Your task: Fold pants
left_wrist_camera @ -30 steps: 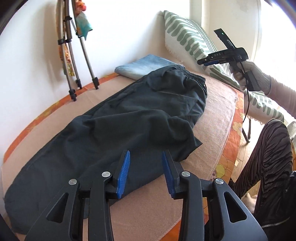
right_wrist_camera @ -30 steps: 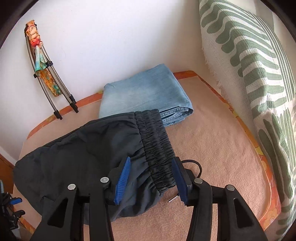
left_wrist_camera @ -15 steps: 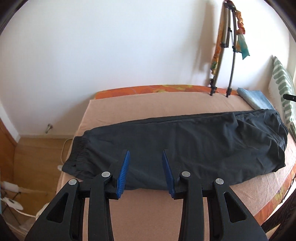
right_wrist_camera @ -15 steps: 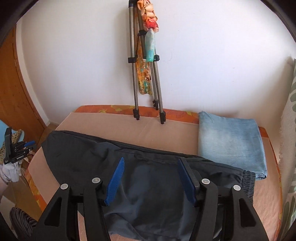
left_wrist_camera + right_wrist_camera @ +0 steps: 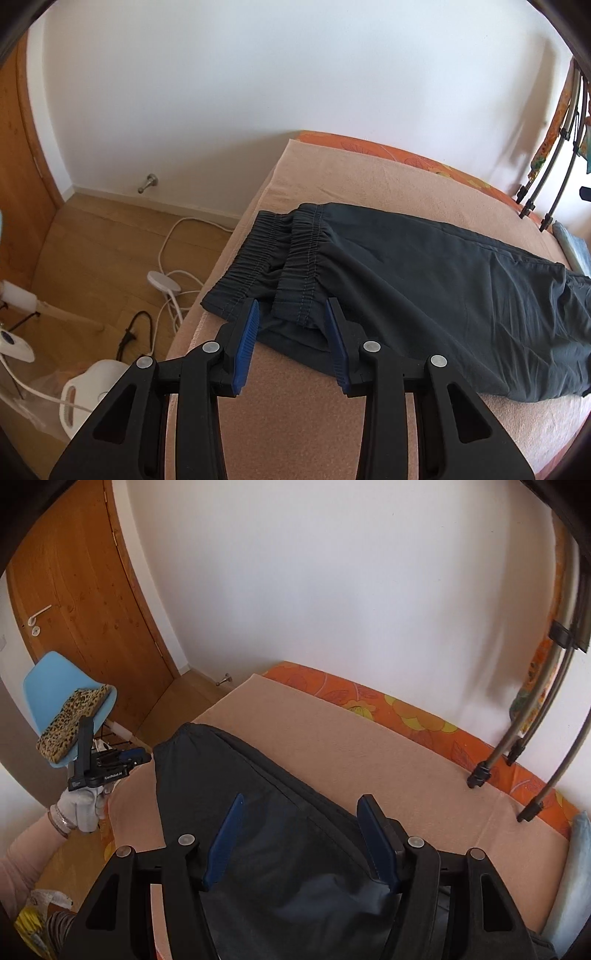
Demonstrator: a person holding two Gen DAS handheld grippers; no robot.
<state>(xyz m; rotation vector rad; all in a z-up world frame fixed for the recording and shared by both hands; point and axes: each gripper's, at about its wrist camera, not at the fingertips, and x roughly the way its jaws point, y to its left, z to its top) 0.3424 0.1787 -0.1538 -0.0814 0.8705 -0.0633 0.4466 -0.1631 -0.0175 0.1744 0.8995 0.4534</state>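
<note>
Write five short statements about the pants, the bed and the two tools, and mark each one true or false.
1. The dark pants lie stretched along the bed. True.
2. The left tool clamps the leg cuffs. False: it is open, the cuffs unpinched.
3. The right tool is open above the pants. True.
4. A blue chair stands by the wooden door. True.
5. The pants hang from the tripod. False: they rest on the bed.
</note>
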